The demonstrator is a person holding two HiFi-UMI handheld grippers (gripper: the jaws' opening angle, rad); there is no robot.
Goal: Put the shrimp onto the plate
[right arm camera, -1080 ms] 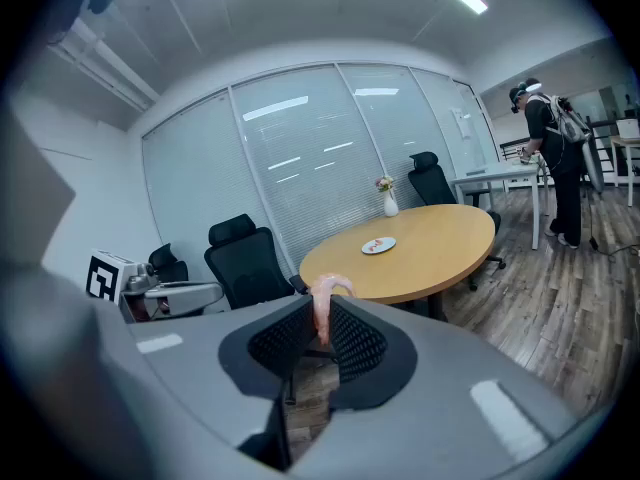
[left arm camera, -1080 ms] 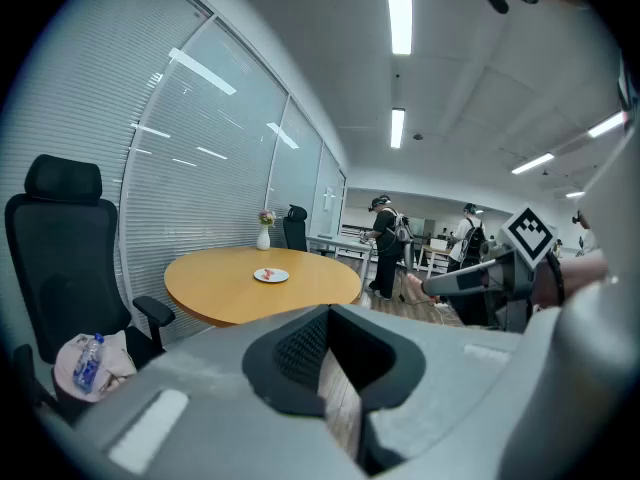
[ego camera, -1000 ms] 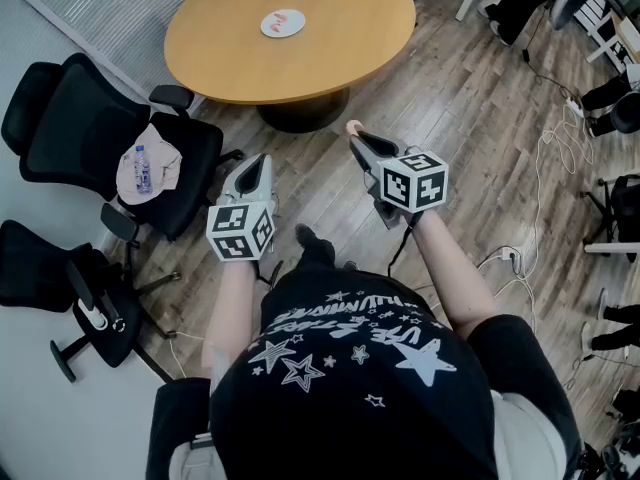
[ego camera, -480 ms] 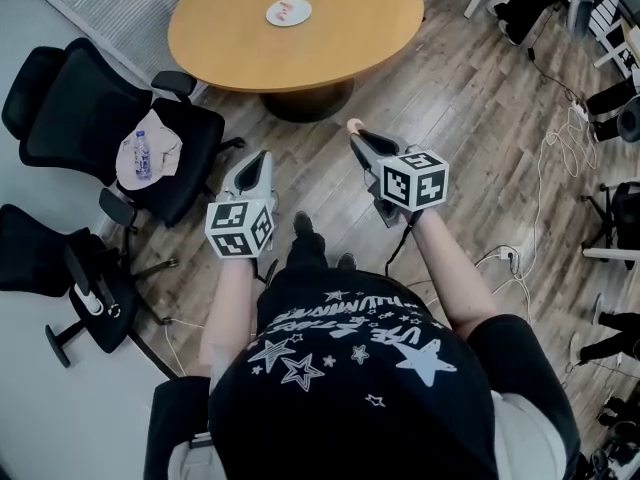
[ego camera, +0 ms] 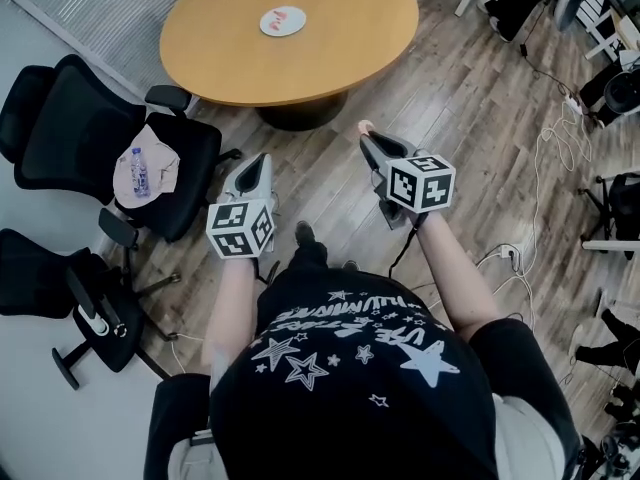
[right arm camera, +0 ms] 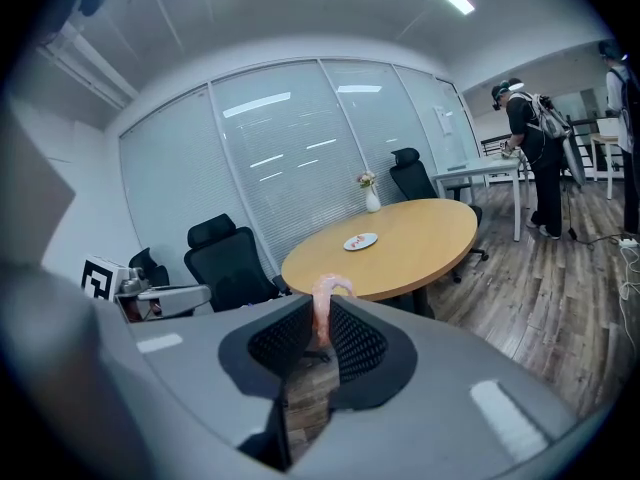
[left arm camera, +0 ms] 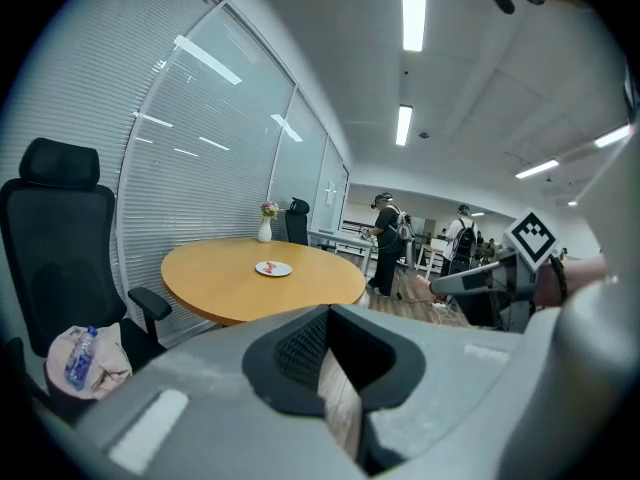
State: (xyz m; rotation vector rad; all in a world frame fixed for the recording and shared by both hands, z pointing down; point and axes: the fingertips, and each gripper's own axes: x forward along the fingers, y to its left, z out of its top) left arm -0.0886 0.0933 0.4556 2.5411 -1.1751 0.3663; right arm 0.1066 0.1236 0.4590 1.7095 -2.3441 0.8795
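Pink, curled shrimp [right arm camera: 322, 313] sits pinched in the right gripper [ego camera: 367, 140], well short of the small white round plate [ego camera: 283, 22] on the far round wooden table [ego camera: 340, 48] (a carrying step, I judge). The left gripper [ego camera: 262, 160] is empty, jaws slightly apart. Next: reach over the plate, then release.

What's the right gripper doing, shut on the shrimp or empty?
Shut on the shrimp: its pink body is pinched in the right gripper.

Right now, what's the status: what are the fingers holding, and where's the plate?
Right gripper: fingers shut on shrimp. Left gripper: fingers apart, empty. Plate on round table ahead, not yet reached. Only floor between.
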